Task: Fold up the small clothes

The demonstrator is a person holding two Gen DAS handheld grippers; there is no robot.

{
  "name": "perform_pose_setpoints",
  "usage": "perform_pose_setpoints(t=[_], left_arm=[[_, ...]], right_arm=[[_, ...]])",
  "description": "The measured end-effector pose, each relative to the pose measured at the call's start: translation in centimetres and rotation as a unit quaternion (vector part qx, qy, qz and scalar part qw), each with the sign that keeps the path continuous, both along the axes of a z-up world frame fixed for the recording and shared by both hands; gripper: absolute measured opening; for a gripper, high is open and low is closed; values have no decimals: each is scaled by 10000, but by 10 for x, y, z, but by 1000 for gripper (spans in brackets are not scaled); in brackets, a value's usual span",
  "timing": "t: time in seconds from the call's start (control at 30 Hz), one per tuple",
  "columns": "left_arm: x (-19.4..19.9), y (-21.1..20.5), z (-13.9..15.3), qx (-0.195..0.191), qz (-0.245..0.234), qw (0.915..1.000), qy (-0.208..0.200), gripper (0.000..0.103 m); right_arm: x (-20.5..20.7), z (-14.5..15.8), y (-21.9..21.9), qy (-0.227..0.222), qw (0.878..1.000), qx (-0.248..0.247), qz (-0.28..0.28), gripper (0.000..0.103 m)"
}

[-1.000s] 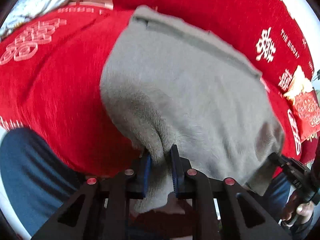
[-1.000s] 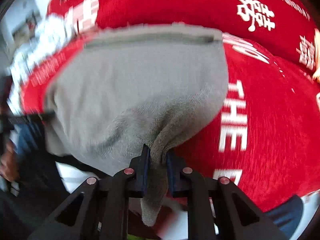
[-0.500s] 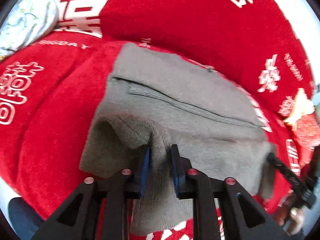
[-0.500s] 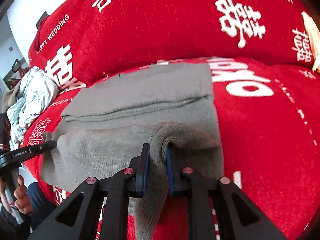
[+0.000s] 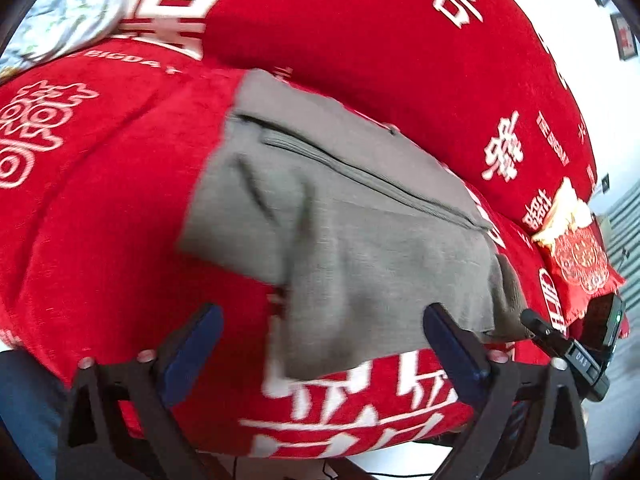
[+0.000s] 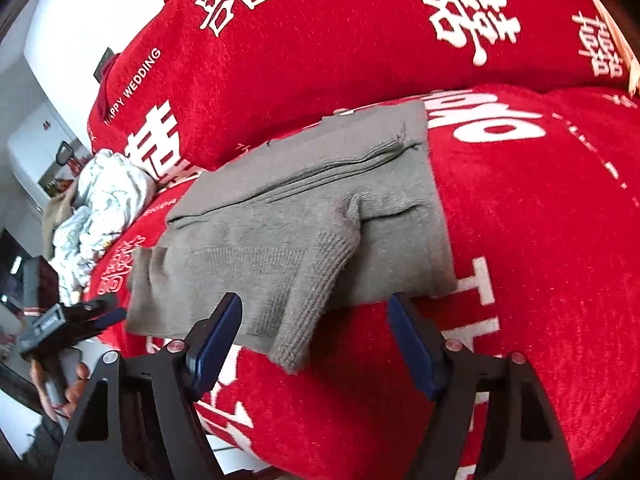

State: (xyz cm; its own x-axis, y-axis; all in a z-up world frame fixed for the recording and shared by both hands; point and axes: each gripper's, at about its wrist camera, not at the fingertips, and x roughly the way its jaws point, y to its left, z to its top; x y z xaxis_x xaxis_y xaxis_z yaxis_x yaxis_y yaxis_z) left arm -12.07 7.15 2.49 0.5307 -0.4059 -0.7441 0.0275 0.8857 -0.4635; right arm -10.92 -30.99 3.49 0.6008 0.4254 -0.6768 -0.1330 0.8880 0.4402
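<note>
Lying folded on the red cover (image 5: 100,240), the grey top (image 5: 360,240) is free; both left gripper (image 5: 320,344) and right gripper (image 6: 316,332) jaws are opening, off it

Garment (image 5: 360,240): plain grey knit. Sofa cover (image 5: 100,220): bright red, printed with white characters and lettering. Bundled cloth (image 6: 104,200): white with pale blue-grey pattern. Packet (image 5: 576,256): red with gold ornament. Gripper pads (image 6: 216,336): dark blue.
</note>
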Motion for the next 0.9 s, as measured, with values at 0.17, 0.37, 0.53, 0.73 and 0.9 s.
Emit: perform_pose_setpoints(t=[0.17,0.37,0.53,0.73,0.9], left_arm=[[19,-22,-16,59,-157,9990,422,71],[28,-22,-23,-338,-174,9975,600,26],[27,-23,-22,-322,-154,9979,540,25],[21,-13,-15,-453,-96,9977,494,11],[8,-7,8,-416,-235,9984,286,11]], right_arm=[[17,-4,-6,261,9983,517,110,55],[36,-19,8,513,9969,497,338,29],[36,-25,7,506,9965,597,288,15],[28,-14,5,357,9976,454,388,8],[18,9,8,60,9974,468,550,8]])
